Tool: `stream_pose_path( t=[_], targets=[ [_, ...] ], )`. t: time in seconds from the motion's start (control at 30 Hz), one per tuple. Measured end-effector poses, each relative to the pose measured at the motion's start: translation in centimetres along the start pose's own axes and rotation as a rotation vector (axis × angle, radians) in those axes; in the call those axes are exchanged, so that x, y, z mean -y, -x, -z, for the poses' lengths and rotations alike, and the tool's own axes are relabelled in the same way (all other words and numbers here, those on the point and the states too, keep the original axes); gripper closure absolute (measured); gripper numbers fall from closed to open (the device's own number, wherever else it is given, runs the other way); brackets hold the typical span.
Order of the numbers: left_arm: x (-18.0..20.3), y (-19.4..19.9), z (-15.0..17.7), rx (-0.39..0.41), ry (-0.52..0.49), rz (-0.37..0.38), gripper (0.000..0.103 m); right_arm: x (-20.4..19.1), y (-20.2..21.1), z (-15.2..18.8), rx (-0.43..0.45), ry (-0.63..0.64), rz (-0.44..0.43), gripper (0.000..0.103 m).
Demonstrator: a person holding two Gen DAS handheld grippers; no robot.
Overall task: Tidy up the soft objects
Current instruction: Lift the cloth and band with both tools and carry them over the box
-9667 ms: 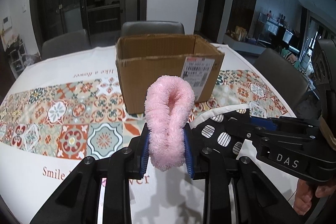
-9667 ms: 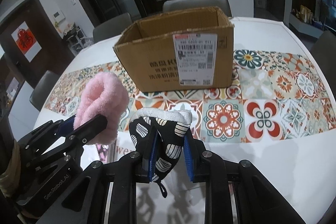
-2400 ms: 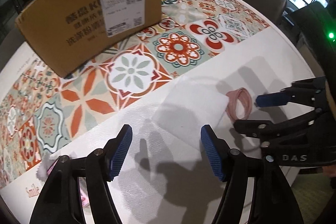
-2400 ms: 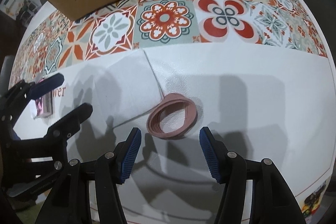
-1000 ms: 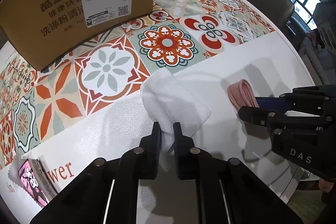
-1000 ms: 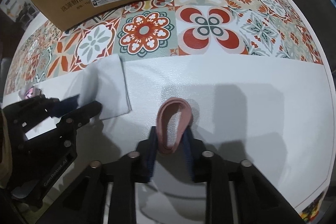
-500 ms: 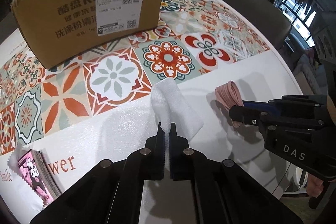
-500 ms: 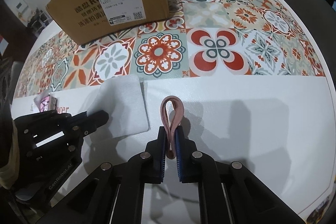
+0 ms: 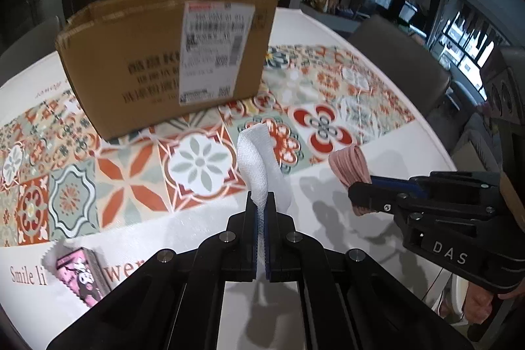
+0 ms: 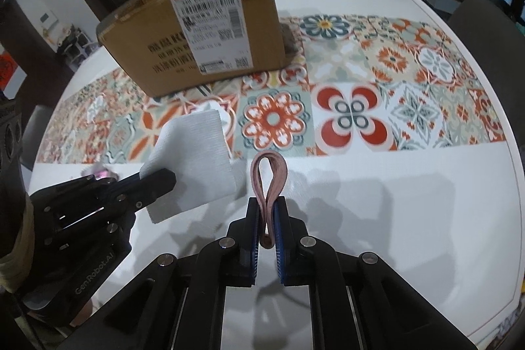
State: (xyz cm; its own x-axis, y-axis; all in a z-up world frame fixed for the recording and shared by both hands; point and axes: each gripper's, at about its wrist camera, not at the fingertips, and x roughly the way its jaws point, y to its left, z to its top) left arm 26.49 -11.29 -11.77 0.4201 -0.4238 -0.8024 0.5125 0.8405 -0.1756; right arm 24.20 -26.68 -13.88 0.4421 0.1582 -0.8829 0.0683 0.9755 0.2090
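White woven cloth square (image 9: pixel 259 159) pinched in L gripper (image 9: pixel 261 212), lifted off table w/ tiled runner (image 10: pixel 410 212). Pink elastic band loop (image 10: pixel 269 182) clamped in R gripper (image 10: pixel 266 218), 3 o'clock of cloth, apart. Brown cardboard box w/ shipping label (image 9: pixel 157 54) at 11 o'clock. Pink cartoon packet (image 9: pixel 82 271) at 8 o'clock.

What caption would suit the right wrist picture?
Right gripper pinches a pink band; left gripper holds a white cloth, cardboard box beyond.
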Motion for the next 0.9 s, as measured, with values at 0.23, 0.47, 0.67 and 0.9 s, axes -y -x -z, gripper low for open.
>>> stream_pose_path(
  t=[0.23, 0.47, 0.67, 0.9],
  targets=[
    [-0.3, 2.6, -1.6, 0.079, 0.018, -0.010, 0.099, -1.2, 2.0, -1.4, 0.060, 0.015, -0.036, 0.093],
    [-0.6, 4.7, -2.9, 0.146, 0.016, -0.025, 0.099, -2.4, 3.9, -2.9, 0.134, 0.049, -0.047, 0.093],
    [-1.1, 6.0, -4.1, 0.195, 0.024, -0.041, 0.099, -3.1, 4.8, -4.1, 0.179, 0.066, -0.062, 0.093],
    [-1.7, 7.2, -5.2, 0.245, 0.022, -0.062, 0.099, -4.1, 5.8, -5.6, 0.233, 0.088, -0.075, 0.093]
  ],
)
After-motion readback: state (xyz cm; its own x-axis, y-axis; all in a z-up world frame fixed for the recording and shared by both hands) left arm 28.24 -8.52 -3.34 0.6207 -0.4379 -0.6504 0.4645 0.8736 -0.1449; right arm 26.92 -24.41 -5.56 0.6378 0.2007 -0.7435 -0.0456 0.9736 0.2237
